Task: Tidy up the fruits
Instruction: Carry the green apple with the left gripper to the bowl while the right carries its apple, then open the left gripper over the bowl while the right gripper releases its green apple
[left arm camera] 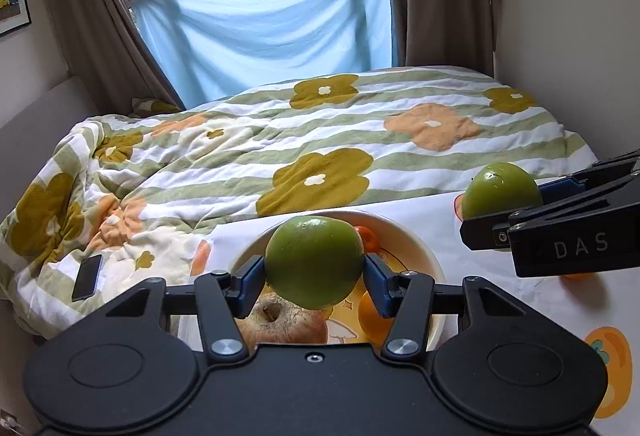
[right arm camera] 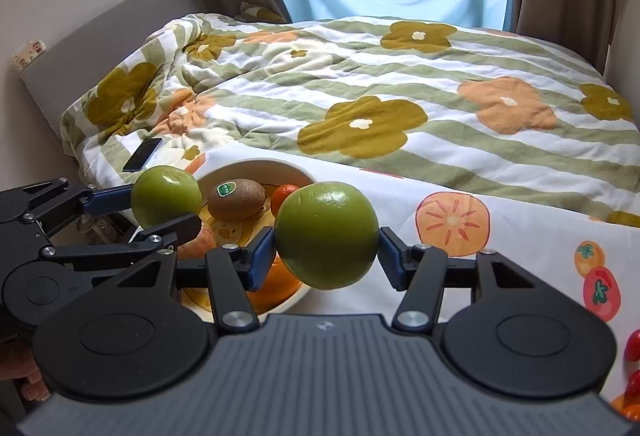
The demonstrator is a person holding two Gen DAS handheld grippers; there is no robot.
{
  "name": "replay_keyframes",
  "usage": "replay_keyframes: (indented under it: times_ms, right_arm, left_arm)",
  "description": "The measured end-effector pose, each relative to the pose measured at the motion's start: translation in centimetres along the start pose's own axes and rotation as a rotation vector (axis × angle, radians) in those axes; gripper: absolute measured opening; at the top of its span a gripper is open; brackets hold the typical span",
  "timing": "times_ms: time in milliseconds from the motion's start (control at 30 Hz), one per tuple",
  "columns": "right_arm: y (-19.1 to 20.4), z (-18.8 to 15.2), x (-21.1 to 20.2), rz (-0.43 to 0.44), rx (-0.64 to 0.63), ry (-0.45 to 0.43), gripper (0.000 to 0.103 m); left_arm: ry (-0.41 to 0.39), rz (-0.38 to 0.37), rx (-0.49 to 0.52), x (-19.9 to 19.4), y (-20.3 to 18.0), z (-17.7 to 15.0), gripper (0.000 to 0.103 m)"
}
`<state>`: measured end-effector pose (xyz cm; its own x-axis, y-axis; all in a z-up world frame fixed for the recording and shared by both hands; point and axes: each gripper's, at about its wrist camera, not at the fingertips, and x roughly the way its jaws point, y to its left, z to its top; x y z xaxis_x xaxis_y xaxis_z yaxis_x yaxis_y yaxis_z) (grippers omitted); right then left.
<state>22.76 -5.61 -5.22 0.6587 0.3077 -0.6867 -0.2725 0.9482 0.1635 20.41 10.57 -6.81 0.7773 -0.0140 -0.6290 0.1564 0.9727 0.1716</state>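
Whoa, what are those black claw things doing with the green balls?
Those are round green fruits. A person is sorting fruit with two hand-held tools. The left gripper is clamped on one round green fruit above the white bowl. The right gripper is clamped on another green fruit beside the bowl. A brown kiwi with a green sticker already lies in the bowl.

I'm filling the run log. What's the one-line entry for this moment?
left gripper: shut on green apple over bowl | right gripper: shut on second green apple
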Motion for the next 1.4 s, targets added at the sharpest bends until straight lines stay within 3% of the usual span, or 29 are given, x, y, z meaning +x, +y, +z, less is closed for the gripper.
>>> replay_keyframes:
  times_ms: [333,567,667,733,800,1400]
  right_arm:
    - [-0.9,0.6,4.5,-0.037,0.054,0.035,0.07]
    - [-1.2,0.5,5.8,-0.045,0.067,0.053,0.07]
    - [-1.2,0.5,5.9,-0.044,0.067,0.053,0.07]
    - [-1.1,0.6,6.0,-0.041,0.063,0.052,0.07]
    - [-0.8,0.8,6.2,-0.041,0.054,0.051,0.07]
    - [2.0,1.2,9.1,0.019,-0.04,0.051,0.07]
  left_arm:
    - [0.082,-0.072,0.068,5.4,-0.4,-0.2,0.058]
    - [0.11,-0.078,0.056,6.5,-0.1,-0.4,0.058]
    - [0.101,-0.081,0.043,6.3,0.2,-0.3,0.06]
    - [0.07,-0.075,0.045,5.6,0.3,-0.1,0.081]
    - [0.046,-0.075,0.036,4.9,0.6,0.1,0.086]
    - [0.053,-0.041,-0.022,2.9,1.6,-1.2,0.087]
